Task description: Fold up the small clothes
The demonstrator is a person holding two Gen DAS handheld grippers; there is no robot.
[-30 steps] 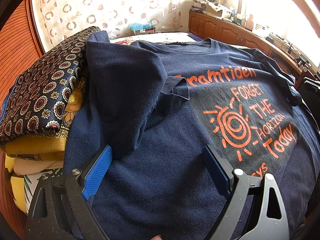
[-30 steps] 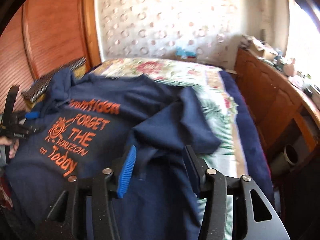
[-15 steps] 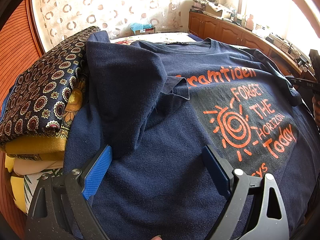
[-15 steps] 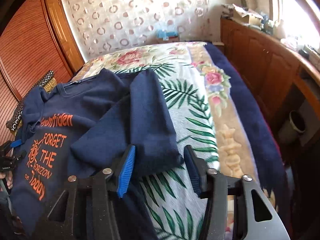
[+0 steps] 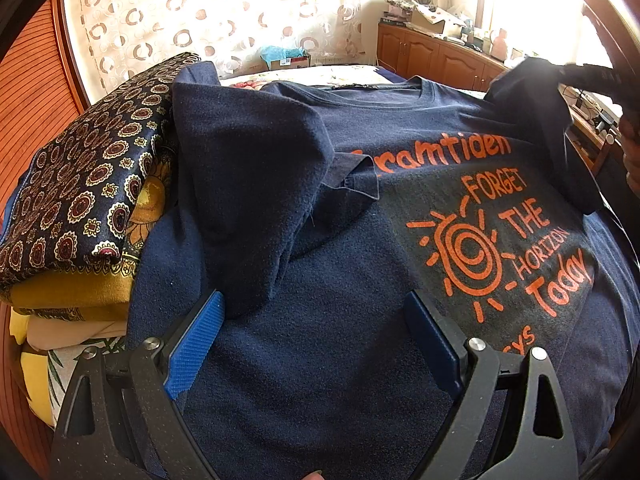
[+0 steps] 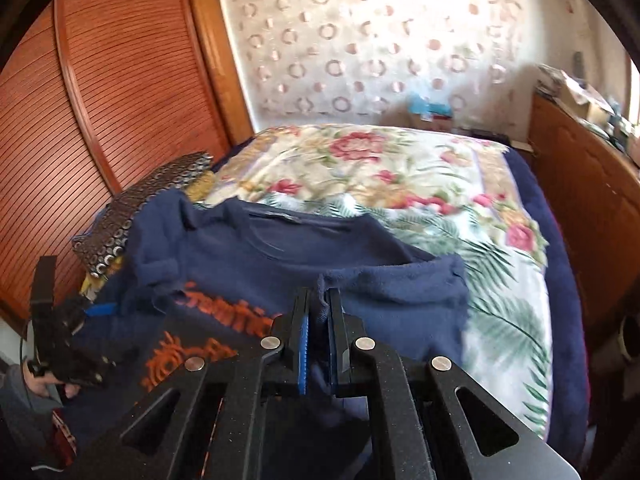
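At centre frame the right hand-held gripper (image 6: 318, 308) pinches the sleeve of the navy T-shirt (image 5: 320, 272) (spread on the flowered bed (image 6: 400, 168)); lower frame, the left hand-held gripper (image 5: 316, 336) hovers spread over it.

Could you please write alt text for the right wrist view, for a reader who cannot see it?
The right gripper is shut on a fold of the navy T-shirt, which lies on a floral bedspread. The left gripper is at far left, beside stacked folded clothes.
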